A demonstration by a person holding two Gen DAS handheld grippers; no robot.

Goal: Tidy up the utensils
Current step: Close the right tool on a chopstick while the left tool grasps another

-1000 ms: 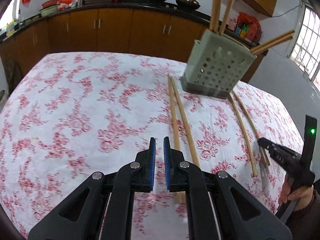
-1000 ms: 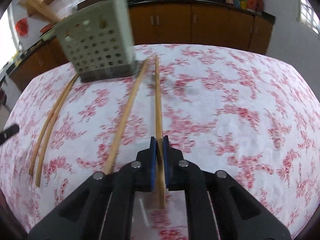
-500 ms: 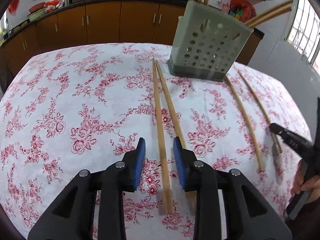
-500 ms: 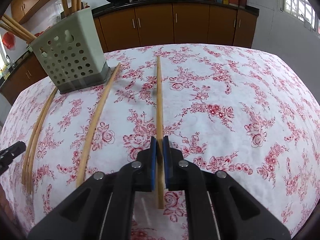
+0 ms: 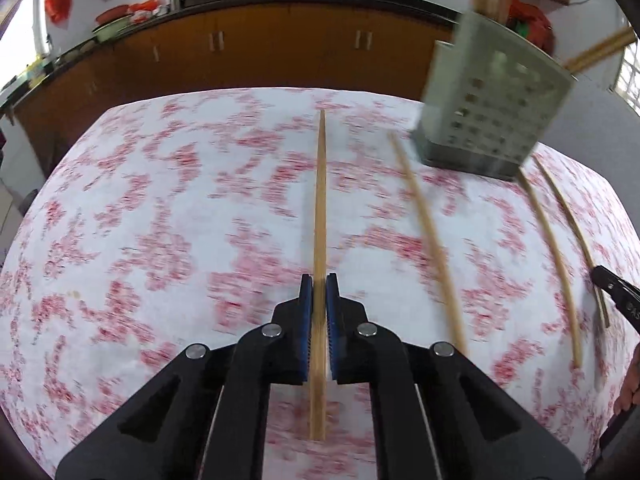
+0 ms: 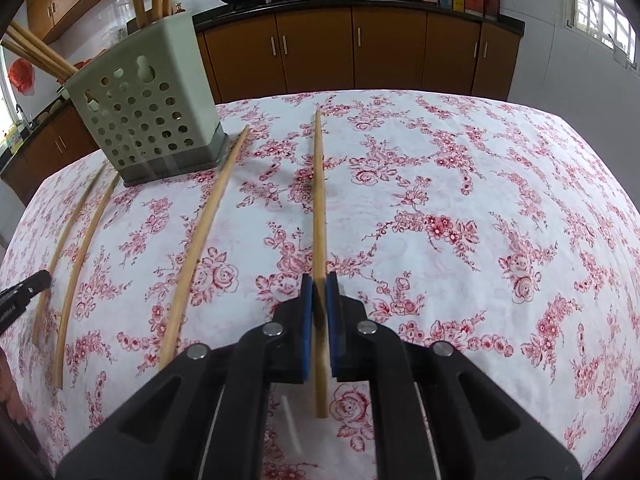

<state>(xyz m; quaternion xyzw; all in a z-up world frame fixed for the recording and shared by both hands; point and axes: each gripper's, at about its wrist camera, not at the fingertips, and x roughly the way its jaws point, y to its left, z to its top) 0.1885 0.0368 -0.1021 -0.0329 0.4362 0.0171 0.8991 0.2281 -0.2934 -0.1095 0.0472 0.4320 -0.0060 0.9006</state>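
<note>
In the left wrist view my left gripper (image 5: 319, 292) is shut on a wooden chopstick (image 5: 321, 200) that runs straight away from me over the flowered tablecloth. A second chopstick (image 5: 428, 240) lies to its right, and two more (image 5: 554, 268) lie beyond the grey perforated holder (image 5: 492, 108), which has several chopsticks standing in it. In the right wrist view my right gripper (image 6: 319, 292) is shut on another chopstick (image 6: 319, 200). One chopstick (image 6: 204, 232) lies to its left, beside the holder (image 6: 148, 112). Two curved ones (image 6: 82, 256) lie further left.
The table (image 6: 500, 208) is covered with a white cloth with red flowers. Brown kitchen cabinets (image 6: 360, 48) and a counter with pots stand behind it. The right gripper's tip (image 5: 616, 296) shows at the right edge of the left view, and the left gripper's tip (image 6: 24, 292) at the right view's left edge.
My left gripper opened over the leftmost chopstick, dropped around it and closed on it; its view is now blurred by motion. The right gripper kept its grip on its chopstick.
</note>
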